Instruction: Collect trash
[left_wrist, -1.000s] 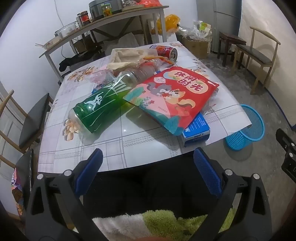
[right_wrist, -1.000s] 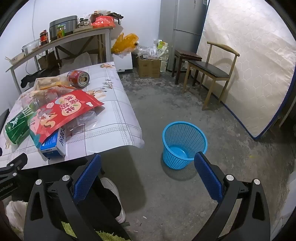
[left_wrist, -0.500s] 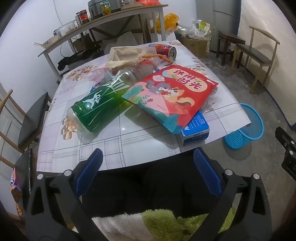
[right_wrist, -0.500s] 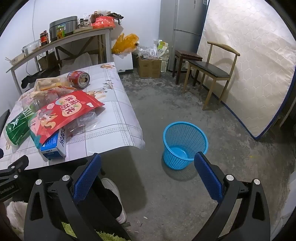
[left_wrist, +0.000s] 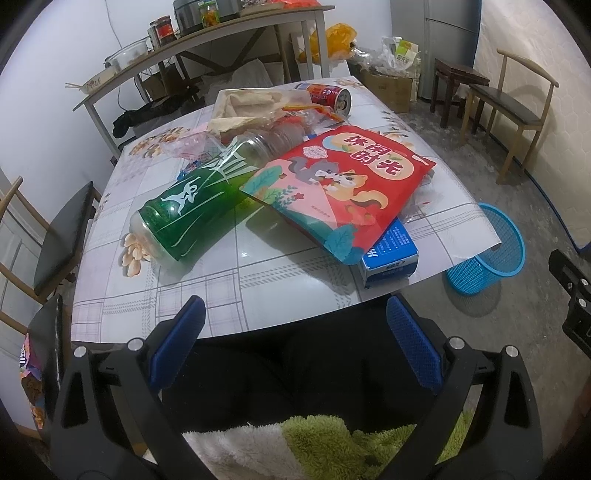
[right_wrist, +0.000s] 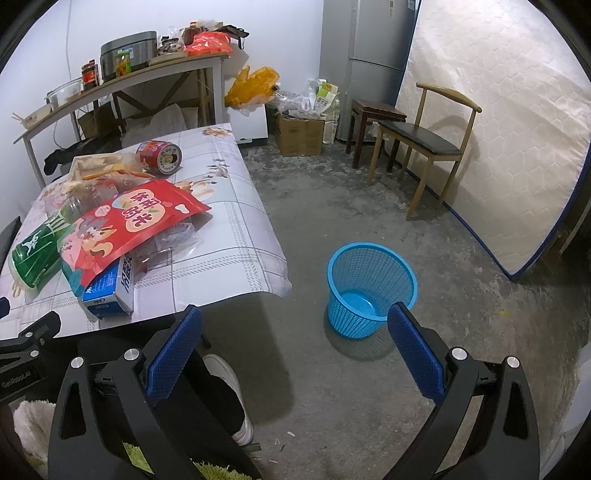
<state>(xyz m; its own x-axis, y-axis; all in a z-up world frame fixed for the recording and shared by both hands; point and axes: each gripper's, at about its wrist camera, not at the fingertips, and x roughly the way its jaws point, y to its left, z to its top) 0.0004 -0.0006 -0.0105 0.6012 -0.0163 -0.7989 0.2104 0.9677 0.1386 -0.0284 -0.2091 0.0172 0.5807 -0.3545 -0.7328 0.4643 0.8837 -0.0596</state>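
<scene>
With both grippers' fingers (left_wrist: 177, 347) (right_wrist: 415, 345) spread empty, the bag (left_wrist: 340, 188) could be dragged, toppling the box (left_wrist: 391, 254) beneath it.

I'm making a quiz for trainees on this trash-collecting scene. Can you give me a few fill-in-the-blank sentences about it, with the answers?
1. The red snack bag lies partly on top of the ____ box.
2. The green bottle lies on its ____ on the table.
3. The blue basket stands on the ____, and nothing lies in it.
4. The left gripper and the right gripper are both ____ and hold nothing.

Missing words: blue; side; floor; open
</scene>
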